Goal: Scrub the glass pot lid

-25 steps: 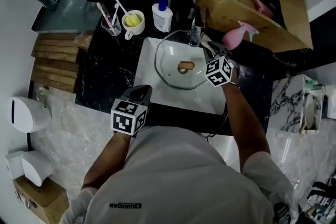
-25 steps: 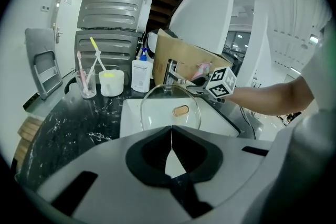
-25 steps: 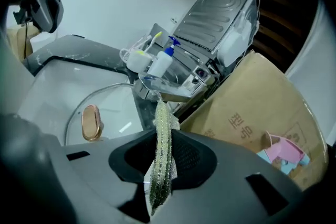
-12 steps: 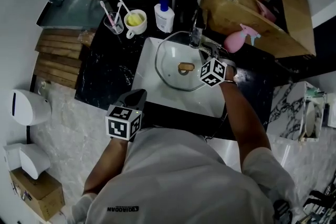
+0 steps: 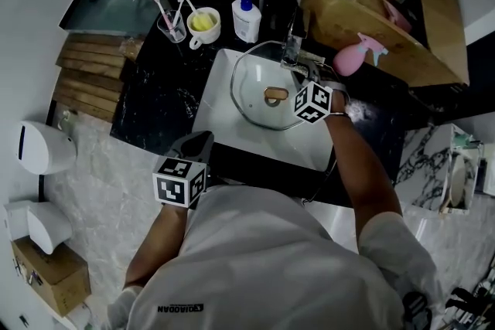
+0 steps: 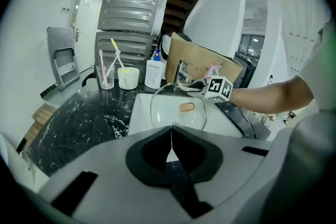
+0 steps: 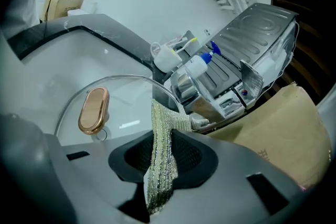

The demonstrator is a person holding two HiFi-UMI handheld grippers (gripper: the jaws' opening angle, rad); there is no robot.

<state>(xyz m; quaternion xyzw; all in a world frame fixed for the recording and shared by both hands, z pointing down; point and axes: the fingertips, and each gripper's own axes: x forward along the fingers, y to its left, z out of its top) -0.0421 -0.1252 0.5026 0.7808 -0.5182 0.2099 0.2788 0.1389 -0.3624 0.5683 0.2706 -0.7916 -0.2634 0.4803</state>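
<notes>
The glass pot lid (image 5: 254, 93) sits in the white sink (image 5: 220, 127). It is tilted, with its far edge raised toward the chrome faucet (image 5: 292, 49). The lid is a clear round pane with a thin metal rim, and an oval copper-coloured knob (image 7: 93, 111) sits at its middle with a small ring just beside it. The white basin shows through the glass.

The right gripper (image 7: 163, 150) is clamped on a strip of silvery mesh scouring cloth (image 7: 160, 165). The cloth's upper end lies against the lid's rim on the faucet side.

The left gripper (image 6: 170, 138) hangs back over the near edge of the sink, well apart from the lid, with its jaws pressed together on nothing. A black marbled counter (image 5: 158, 100) surrounds the basin.
</notes>
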